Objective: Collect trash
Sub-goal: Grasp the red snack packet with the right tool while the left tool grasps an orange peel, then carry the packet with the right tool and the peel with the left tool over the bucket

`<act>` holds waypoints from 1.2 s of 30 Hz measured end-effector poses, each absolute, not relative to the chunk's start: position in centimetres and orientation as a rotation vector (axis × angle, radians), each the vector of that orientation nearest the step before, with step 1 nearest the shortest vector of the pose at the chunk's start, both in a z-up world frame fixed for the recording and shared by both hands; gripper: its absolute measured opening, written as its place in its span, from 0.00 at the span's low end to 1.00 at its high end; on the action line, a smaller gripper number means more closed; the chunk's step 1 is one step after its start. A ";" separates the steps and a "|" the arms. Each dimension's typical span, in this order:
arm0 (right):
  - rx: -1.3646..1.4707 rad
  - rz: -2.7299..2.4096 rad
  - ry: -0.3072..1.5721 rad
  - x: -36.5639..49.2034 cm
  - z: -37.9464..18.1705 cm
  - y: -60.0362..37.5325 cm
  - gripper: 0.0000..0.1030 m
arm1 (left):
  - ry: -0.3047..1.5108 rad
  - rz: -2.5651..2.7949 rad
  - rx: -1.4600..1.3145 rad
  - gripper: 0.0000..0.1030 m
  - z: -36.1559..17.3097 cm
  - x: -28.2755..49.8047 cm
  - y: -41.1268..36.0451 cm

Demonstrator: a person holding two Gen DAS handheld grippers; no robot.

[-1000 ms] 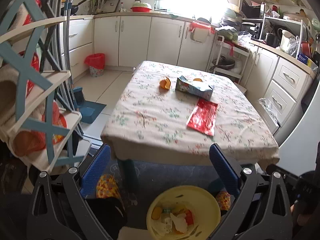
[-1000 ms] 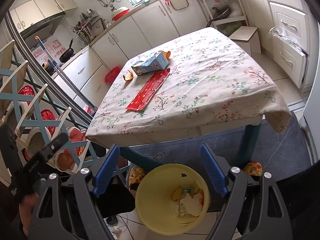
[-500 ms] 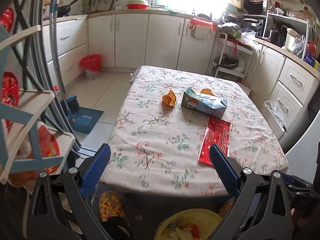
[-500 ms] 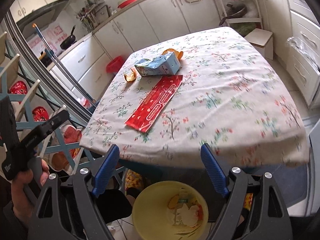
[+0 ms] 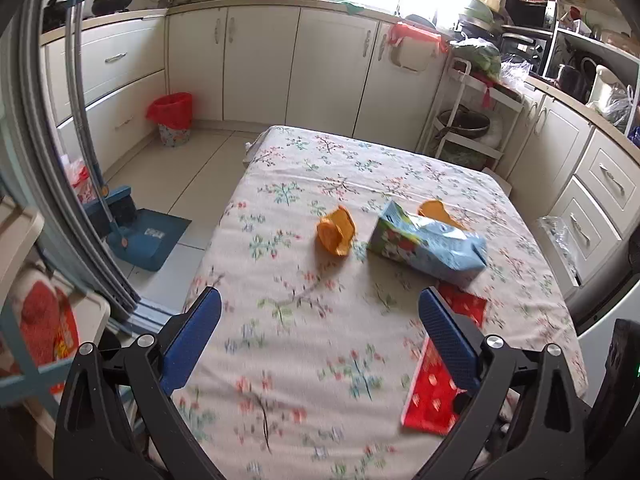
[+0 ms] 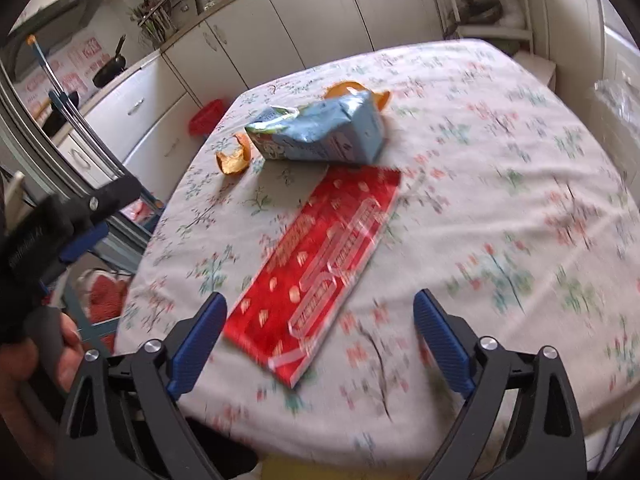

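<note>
Right wrist view: my right gripper (image 6: 316, 332) has its jaws spread wide over the red wrapper (image 6: 316, 268) on the desk (image 6: 500, 184). My left gripper (image 5: 320, 332) is spread and empty too. That wrapper lies flat, so I think my jaws could slip off it.

Both grippers (image 5: 320, 316) (image 6: 320, 312) nearer the table (image 5: 304, 344).

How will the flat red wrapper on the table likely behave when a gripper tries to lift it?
The red wrapper lies flat on the tablecloth, so its edges look hard to get under. It seems thin and glossy, so probably light, floppy and slippery.
</note>
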State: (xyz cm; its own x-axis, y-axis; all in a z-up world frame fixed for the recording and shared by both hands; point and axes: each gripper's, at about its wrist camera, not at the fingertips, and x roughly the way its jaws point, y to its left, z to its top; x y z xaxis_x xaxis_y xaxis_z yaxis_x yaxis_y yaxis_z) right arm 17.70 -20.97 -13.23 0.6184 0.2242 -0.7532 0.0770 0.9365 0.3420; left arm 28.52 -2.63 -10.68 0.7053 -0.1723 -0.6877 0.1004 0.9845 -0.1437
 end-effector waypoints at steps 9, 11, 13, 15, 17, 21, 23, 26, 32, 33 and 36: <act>0.066 0.037 0.907 20.3 -14.2 -17.4 0.91 | 0.829 -0.160 -0.103 0.92 -12.1 32.8 -2.8; 0.014 0.057 0.899 20.4 -14.4 -17.3 0.86 | 0.839 -0.169 -0.092 0.92 -12.5 33.6 -3.1; -0.003 0.088 0.894 20.3 -14.2 -17.6 0.72 | 0.847 -0.180 -0.081 0.92 -12.8 34.3 -3.3; -0.016 0.110 0.898 20.2 -13.8 -18.6 0.52 | 0.859 -0.185 -0.068 0.92 -13.3 35.3 -3.5; -0.021 0.123 0.911 20.4 -13.6 -19.6 0.26 | 0.871 -0.188 -0.064 0.92 -13.7 36.0 -3.5; 0.036 0.167 0.972 21.3 -13.4 -22.8 0.04 | 0.883 -0.200 -0.057 0.92 -14.3 37.5 -4.2; 0.097 0.187 0.988 21.5 -13.4 -24.2 0.03 | 0.880 -0.204 -0.031 0.92 -14.6 38.2 -4.8; 0.183 0.203 0.984 21.2 -13.6 -25.0 0.03 | 0.877 -0.204 -0.006 0.83 -15.0 38.9 -5.2; 0.236 0.224 0.987 21.5 -13.5 -25.0 0.03 | 0.910 -0.231 -0.061 0.47 -16.3 40.5 -4.7; 0.243 0.226 0.987 21.6 -13.5 -25.1 0.03 | 0.913 -0.243 -0.058 0.36 -16.4 40.6 -4.8; 0.251 0.231 0.986 21.7 -13.5 -25.2 0.03 | 0.914 -0.274 -0.035 0.16 -16.2 40.4 -5.4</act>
